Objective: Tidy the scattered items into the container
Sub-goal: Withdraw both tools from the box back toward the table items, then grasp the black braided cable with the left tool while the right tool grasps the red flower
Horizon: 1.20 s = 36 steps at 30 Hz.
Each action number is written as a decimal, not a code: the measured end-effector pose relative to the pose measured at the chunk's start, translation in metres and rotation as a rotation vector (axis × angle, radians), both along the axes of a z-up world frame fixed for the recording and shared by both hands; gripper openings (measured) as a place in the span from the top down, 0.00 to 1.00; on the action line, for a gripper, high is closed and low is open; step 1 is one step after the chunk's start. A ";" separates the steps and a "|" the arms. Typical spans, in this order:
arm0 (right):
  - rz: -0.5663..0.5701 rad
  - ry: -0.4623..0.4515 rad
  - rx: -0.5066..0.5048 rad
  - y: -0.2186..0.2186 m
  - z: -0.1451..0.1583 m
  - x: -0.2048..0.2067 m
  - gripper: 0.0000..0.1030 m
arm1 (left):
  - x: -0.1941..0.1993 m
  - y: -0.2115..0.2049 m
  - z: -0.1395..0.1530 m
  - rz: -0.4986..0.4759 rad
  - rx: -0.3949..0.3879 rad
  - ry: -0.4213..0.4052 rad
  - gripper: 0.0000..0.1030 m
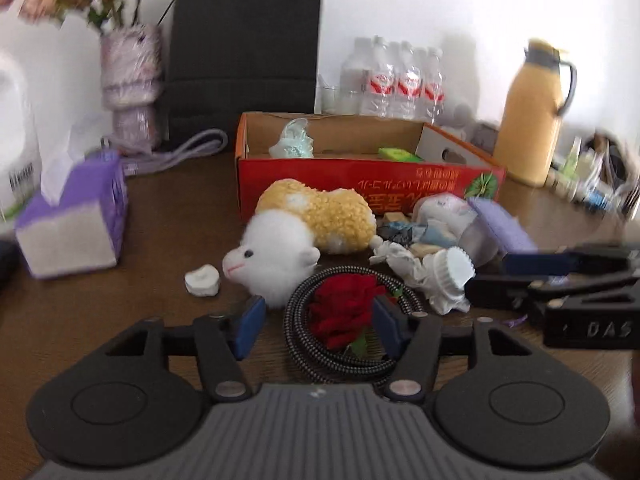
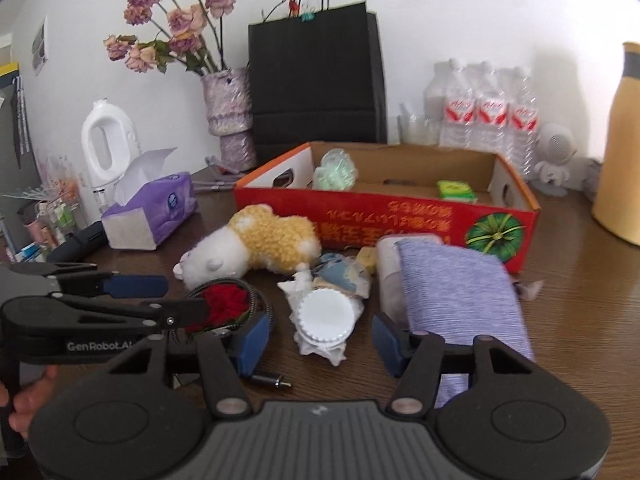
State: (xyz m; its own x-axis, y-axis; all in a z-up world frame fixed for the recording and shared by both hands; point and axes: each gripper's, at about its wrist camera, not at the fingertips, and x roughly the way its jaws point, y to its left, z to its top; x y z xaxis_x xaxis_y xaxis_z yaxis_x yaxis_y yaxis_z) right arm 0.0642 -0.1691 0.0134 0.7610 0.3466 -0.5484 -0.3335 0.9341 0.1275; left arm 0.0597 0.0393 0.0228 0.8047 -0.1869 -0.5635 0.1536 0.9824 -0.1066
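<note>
A red cardboard box (image 1: 360,176) (image 2: 360,216) stands open on the brown table, holding a pale green item (image 1: 294,140) and a green packet (image 2: 456,191). In front of it lie a yellow-and-white plush toy (image 1: 304,236) (image 2: 256,244), a red rose (image 1: 344,312) (image 2: 222,304) on a coiled braided cable (image 1: 304,344), a white ridged lid (image 2: 326,314) on crumpled paper (image 1: 404,264), and a purple cloth (image 2: 460,292). My left gripper (image 1: 318,320) is open with the rose between its fingers. My right gripper (image 2: 320,338) is open around the white lid.
A purple tissue box (image 1: 72,216) (image 2: 150,212) sits at the left, with a small white piece (image 1: 202,280) near the plush. A black bag (image 1: 244,52), flower vase (image 2: 228,108), water bottles (image 2: 484,112) and a yellow jug (image 1: 532,112) line the back wall.
</note>
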 end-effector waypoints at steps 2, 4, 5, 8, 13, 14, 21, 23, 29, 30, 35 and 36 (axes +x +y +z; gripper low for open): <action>0.033 0.021 0.027 0.005 -0.002 0.001 0.48 | -0.003 0.012 -0.001 0.038 -0.035 0.006 0.41; 0.075 0.052 0.024 0.016 -0.005 0.003 0.50 | -0.005 0.021 -0.001 0.065 -0.052 0.013 0.41; 0.090 0.067 0.019 0.022 -0.007 0.006 0.54 | -0.004 0.024 -0.003 0.071 -0.061 0.025 0.41; 0.098 0.125 0.057 0.031 -0.016 0.020 0.57 | 0.002 0.025 -0.005 0.068 -0.065 0.051 0.41; 0.100 0.170 0.037 0.042 -0.021 0.036 0.66 | 0.009 0.021 -0.009 0.053 -0.072 0.069 0.45; 0.102 0.169 0.032 0.044 -0.022 0.035 0.70 | 0.009 0.021 -0.009 0.050 -0.082 0.073 0.45; 0.086 0.030 0.021 0.041 0.003 0.011 0.87 | -0.024 0.018 0.010 -0.064 -0.136 -0.037 0.26; 0.083 -0.016 0.031 0.035 0.014 0.001 0.87 | -0.034 0.018 0.017 -0.080 -0.156 -0.060 0.26; 0.069 -0.076 0.120 -0.015 0.045 -0.032 0.87 | -0.050 0.018 0.031 -0.090 -0.184 -0.080 0.23; 0.054 -0.075 0.146 -0.028 0.047 -0.037 0.87 | -0.051 0.017 0.030 -0.097 -0.194 -0.079 0.22; -0.001 0.059 0.245 -0.070 0.033 -0.041 0.87 | -0.046 0.001 0.021 -0.124 -0.191 -0.032 0.21; -0.003 0.093 0.288 -0.075 0.027 -0.041 0.87 | -0.046 -0.003 0.019 -0.130 -0.187 -0.028 0.21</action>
State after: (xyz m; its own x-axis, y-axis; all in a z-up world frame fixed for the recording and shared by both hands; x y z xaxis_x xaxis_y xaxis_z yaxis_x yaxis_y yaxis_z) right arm 0.0234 -0.2443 0.0402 0.7134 0.4958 -0.4953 -0.3054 0.8560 0.4171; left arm 0.0139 0.0364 0.0419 0.7817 -0.3897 -0.4869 0.2835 0.9174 -0.2792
